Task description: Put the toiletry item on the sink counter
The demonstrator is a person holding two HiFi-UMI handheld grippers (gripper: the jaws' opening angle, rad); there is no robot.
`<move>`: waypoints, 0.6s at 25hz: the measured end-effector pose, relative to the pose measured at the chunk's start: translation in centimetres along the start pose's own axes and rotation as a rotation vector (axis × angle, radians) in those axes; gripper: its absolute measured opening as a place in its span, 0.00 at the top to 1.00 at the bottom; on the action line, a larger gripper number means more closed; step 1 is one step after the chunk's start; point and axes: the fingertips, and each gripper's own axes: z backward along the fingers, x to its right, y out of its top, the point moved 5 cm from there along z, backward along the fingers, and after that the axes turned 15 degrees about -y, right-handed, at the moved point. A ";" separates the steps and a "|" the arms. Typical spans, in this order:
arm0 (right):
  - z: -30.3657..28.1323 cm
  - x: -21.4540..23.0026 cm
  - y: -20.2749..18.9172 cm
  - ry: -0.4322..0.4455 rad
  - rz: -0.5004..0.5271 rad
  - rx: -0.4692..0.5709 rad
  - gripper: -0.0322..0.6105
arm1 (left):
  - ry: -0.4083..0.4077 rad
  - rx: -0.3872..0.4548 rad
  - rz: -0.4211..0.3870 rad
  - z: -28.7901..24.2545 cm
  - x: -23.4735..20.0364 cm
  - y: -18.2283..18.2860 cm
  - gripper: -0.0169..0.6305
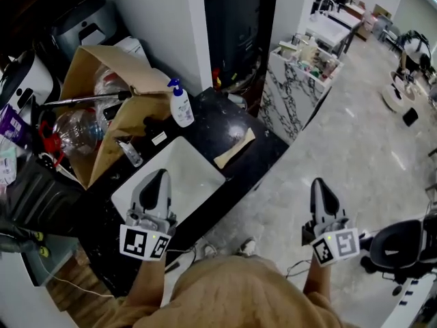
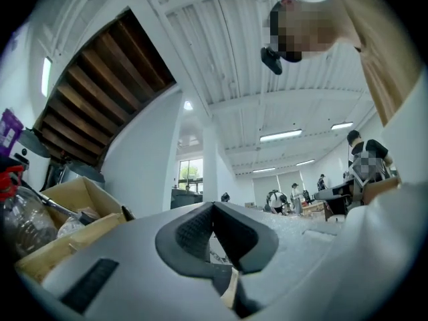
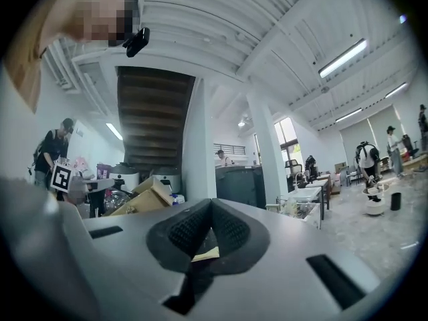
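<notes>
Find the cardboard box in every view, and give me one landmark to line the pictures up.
Head view: the box is at the upper left.
Left gripper view: the box is at the lower left edge.
Right gripper view: the box is small, left of centre.
Shared landmark: the white pillar just right of the box.
</notes>
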 end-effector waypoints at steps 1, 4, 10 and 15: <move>0.4 0.2 0.0 -0.009 0.000 0.001 0.94 | 0.016 0.013 0.006 0.6 0.1 0.3 0.97; 1.2 0.7 -0.1 -0.032 0.007 -0.003 0.94 | 0.039 0.004 -0.007 1.7 0.1 0.4 0.97; 1.4 1.5 0.6 -0.043 0.021 -0.009 0.94 | 0.036 -0.010 -0.007 1.6 0.1 0.3 0.97; 0.6 0.5 1.1 -0.009 0.026 0.000 0.94 | 0.008 -0.007 0.004 0.5 0.9 -0.2 0.97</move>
